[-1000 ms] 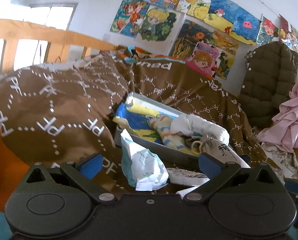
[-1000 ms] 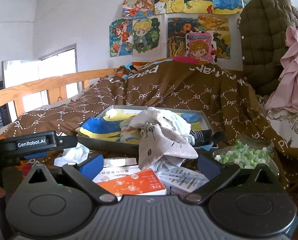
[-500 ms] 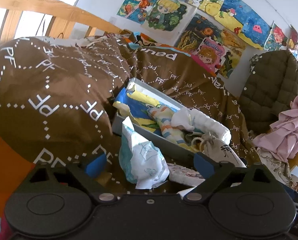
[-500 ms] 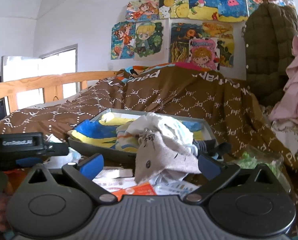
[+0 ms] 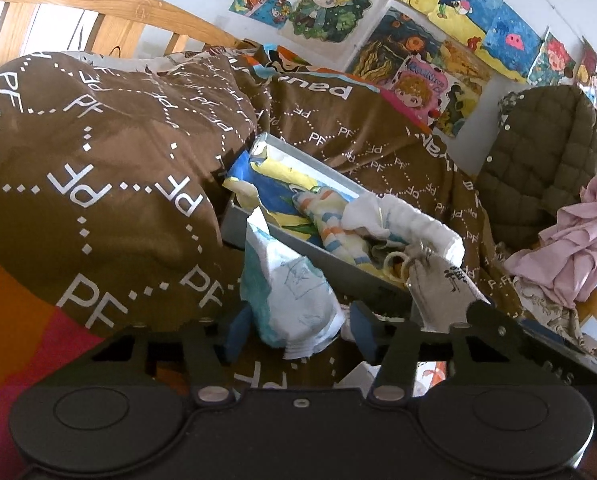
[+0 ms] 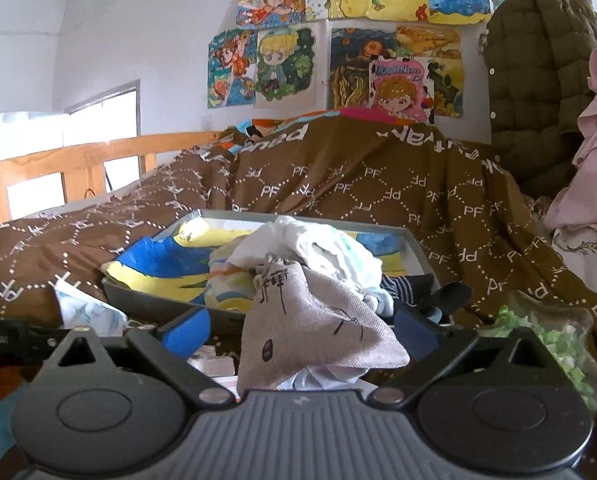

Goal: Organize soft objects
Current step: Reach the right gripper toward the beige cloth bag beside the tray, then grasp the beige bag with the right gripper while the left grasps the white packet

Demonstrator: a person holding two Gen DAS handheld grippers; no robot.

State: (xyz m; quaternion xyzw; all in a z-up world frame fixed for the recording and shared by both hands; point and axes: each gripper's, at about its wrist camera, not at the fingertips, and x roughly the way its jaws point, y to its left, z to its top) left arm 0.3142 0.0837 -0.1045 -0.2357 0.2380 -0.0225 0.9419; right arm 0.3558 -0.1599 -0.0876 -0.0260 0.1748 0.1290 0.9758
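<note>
A white and teal tissue pack [image 5: 290, 300] stands on the brown blanket in front of a grey tray [image 5: 298, 246]. My left gripper [image 5: 298, 332] has the pack between its blue pads and its jaws are closing. The pads sit close at the pack's sides, with a thin gap still showing on the right. A grey linen drawstring pouch [image 6: 318, 332] hangs over the tray's [image 6: 158, 298] near edge. My right gripper [image 6: 302, 330] stands wide around the pouch with its jaws starting to close, and its pads are clear of the cloth. The tissue pack [image 6: 86, 312] also shows at the left.
The tray holds blue-yellow cloth, striped fabric and white cloths. A brown PF-patterned blanket [image 5: 98, 160] is heaped left and behind. A clear bag of green pieces [image 6: 554, 336] lies to the right. An olive quilted jacket [image 5: 546, 152], pink cloth [image 5: 578, 248] and a wooden bed rail [image 6: 78, 160] stand around.
The left jaws have narrowed from wide apart to close around the tissue pack. The right gripper has moved forward, so the linen pouch now lies between its fingers.
</note>
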